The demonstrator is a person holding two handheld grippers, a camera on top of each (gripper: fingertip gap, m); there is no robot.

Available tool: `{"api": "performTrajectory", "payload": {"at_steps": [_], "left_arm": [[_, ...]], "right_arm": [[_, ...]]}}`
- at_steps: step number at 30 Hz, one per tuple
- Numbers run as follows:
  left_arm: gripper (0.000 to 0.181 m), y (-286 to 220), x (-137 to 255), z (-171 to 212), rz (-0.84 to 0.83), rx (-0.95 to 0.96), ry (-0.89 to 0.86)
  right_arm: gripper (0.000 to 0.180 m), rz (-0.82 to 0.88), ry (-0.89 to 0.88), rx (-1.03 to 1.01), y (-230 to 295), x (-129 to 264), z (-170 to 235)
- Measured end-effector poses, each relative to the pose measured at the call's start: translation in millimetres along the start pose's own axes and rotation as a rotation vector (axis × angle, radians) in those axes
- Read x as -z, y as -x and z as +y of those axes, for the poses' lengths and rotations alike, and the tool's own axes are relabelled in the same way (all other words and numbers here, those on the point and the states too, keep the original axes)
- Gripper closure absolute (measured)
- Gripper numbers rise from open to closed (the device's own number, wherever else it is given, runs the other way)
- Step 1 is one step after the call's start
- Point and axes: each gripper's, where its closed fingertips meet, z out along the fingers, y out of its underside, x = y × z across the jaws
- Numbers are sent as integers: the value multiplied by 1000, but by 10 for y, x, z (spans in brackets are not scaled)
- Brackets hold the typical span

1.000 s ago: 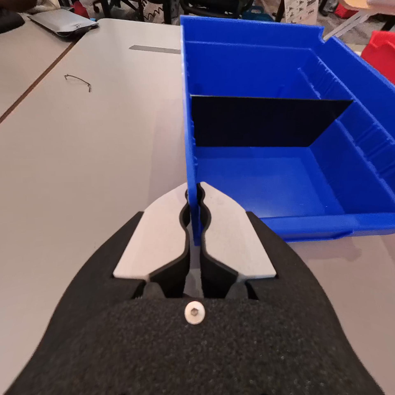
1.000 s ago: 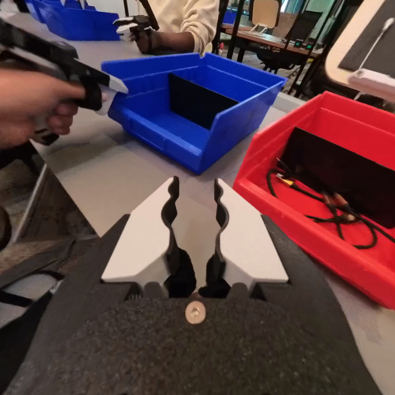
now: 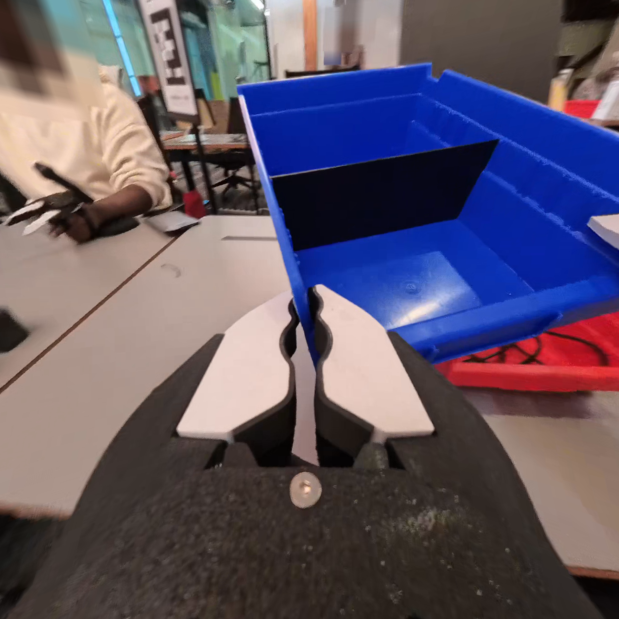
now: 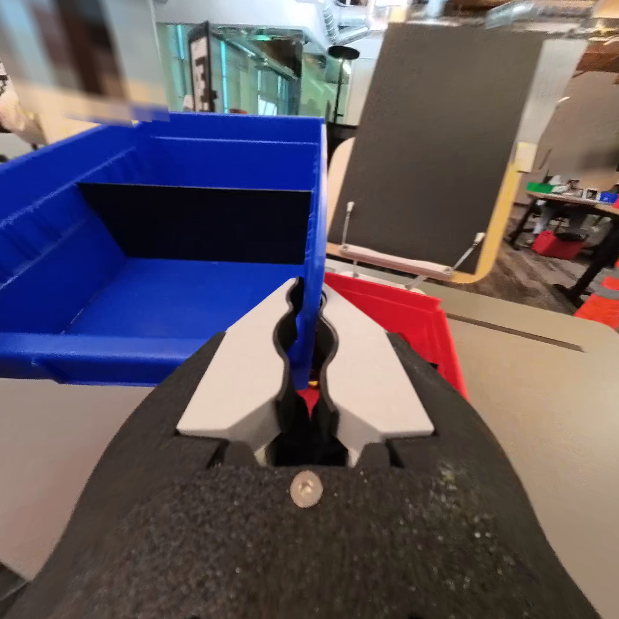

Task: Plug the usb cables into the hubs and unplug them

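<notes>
A blue bin [image 3: 335, 90] with a black divider [image 3: 368, 201] is held up off the table, tilted, its front corner over a red bin [image 3: 536, 378]. My left gripper [image 3: 303, 294] is shut on the blue bin's left wall. My right gripper [image 4: 310, 284] is shut on the bin's right wall [image 4: 315, 234]; one of its fingers [image 3: 606, 227] shows at the right edge of the left wrist view. Black cables [image 3: 522, 351] lie in the red bin, which also shows in the right wrist view [image 4: 402, 311]. The blue bin's front compartment is empty. No hub is visible.
A person in a cream sweater [image 3: 100, 150] sits at the far left and holds another gripper [image 3: 37, 214] over the grey table [image 3: 167, 335]. A dark board on a stand [image 4: 435, 150] rises behind the red bin. The table extends to the right [image 4: 519, 402]. The tips of one gripper are about 20 cm away from the tips of the other.
The right gripper, open and apart a second ago, has closed on the blue bin's right wall. The bin has risen off the table and moved over the red bin.
</notes>
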Motion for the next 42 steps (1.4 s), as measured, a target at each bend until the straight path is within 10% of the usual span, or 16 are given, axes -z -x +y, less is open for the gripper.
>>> {"api": "performTrajectory", "payload": {"at_steps": [11, 22, 27, 33, 37, 42], "left_arm": [[175, -3053, -848, -146, 476, -95, 110], [171, -4812, -946, 1092, 559, -169, 270], [160, -4890, -853, 1201, 669, -99, 318], [147, -4268, -340, 407, 965, 19, 229], [141, -3016, -531, 195, 761, -1, 151], [133, -1728, -824, 653, 410, -126, 166]], "right_arm": [[176, 458, 201, -85, -3027, 750, 546], [177, 429, 392, -284, -4503, 1074, 2086], [175, 398, 433, -369, -4531, 988, 2320], [154, 486, 375, -272, -4660, 1133, 1971], [148, 552, 166, -185, -4545, 1139, 1252], [140, 269, 72, -2, -3212, 504, 602]]}}
